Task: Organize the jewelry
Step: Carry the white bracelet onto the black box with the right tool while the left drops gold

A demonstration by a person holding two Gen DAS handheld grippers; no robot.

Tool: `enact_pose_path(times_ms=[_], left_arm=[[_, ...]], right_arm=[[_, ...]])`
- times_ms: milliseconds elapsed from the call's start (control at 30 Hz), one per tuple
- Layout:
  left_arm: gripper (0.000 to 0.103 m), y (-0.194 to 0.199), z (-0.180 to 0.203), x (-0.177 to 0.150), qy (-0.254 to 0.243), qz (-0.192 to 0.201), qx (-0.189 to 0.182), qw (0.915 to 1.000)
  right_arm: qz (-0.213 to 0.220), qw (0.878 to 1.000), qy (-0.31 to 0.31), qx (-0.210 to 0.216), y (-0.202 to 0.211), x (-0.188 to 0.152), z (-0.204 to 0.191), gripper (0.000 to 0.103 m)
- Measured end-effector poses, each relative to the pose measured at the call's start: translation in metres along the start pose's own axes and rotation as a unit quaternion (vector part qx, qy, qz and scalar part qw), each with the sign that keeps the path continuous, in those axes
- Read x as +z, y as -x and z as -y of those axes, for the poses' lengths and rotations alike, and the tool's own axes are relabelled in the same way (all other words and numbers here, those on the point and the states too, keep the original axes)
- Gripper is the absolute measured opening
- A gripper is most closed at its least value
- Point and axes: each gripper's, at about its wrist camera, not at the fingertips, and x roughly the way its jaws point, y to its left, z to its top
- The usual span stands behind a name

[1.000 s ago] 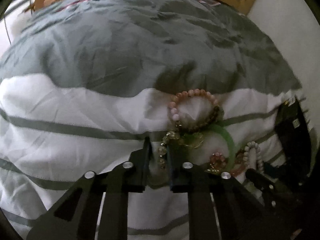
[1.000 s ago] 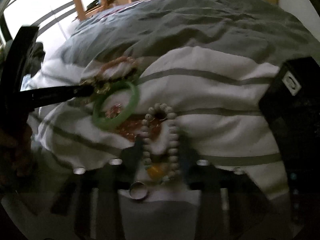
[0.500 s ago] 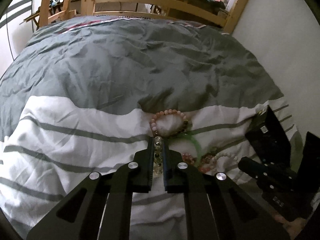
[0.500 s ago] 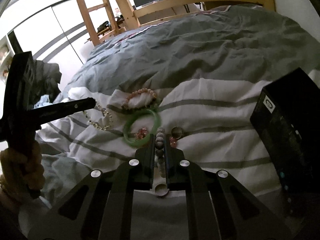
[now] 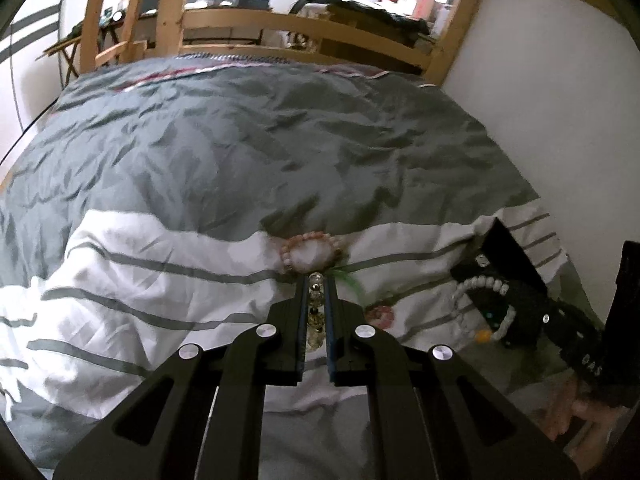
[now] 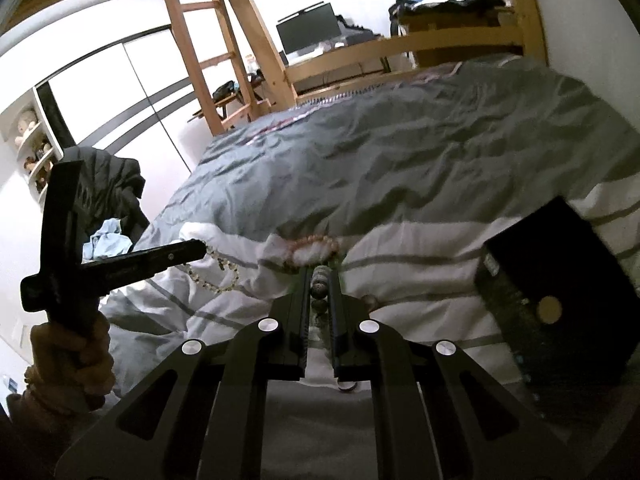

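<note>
room: bedroom, wooden bunk frame [image 6: 256,52] and a monitor [image 6: 308,32] in the back, everything happening on a bed with a grey and white striped duvet [image 5: 140,264]

what changed: a second ago both tools were down low in the jewelry pile, now both are lifted well clear of the duvet and each took a bracelet up with it

left tool [image 5: 316,312]: clenched on a clear bead bracelet [image 5: 315,280], beads run down the gap between the jaws; from the right wrist view the rest of that strand [image 6: 224,276] hangs off the tip in a loose loop

right tool [image 6: 320,292]: clenched on a pale bead bracelet [image 6: 320,280], and from the left wrist view the white loop [image 5: 492,304] dangles with an orange bead at the bottom

still on the bed: pink bead bracelet [image 5: 308,248], a bit of the green bangle [image 5: 352,280], a small reddish piece [image 5: 380,314]

black box [image 6: 560,300]: sits open on the duvet to my right, I'm guessing that's where stuff goes

what it means: two pieces picked, none stowed yet by my read, so this is early-ish

pose: both tools raised and tilted forward over the bed, left one reaching across from the left, right one close to the box

watch out: dangling loops could snag on the box edge
</note>
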Motion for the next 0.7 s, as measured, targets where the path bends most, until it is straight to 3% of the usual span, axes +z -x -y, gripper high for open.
enact_pose_path(times_ms=[367, 700], left_arm=[[0.007, 0.021, 0.055, 0.017, -0.033, -0.015, -0.043, 0.9984], [0.007, 0.008, 0.128, 0.036, -0.087, -0.034, -0.074, 0.9929]], right_arm=[[0.031, 0.999, -0.007, -0.039, 0.062, 0.023, 0.023, 0.009], [0.049, 0.994, -0.045, -0.083, 0.095, 0.027, 0.077, 0.009]])
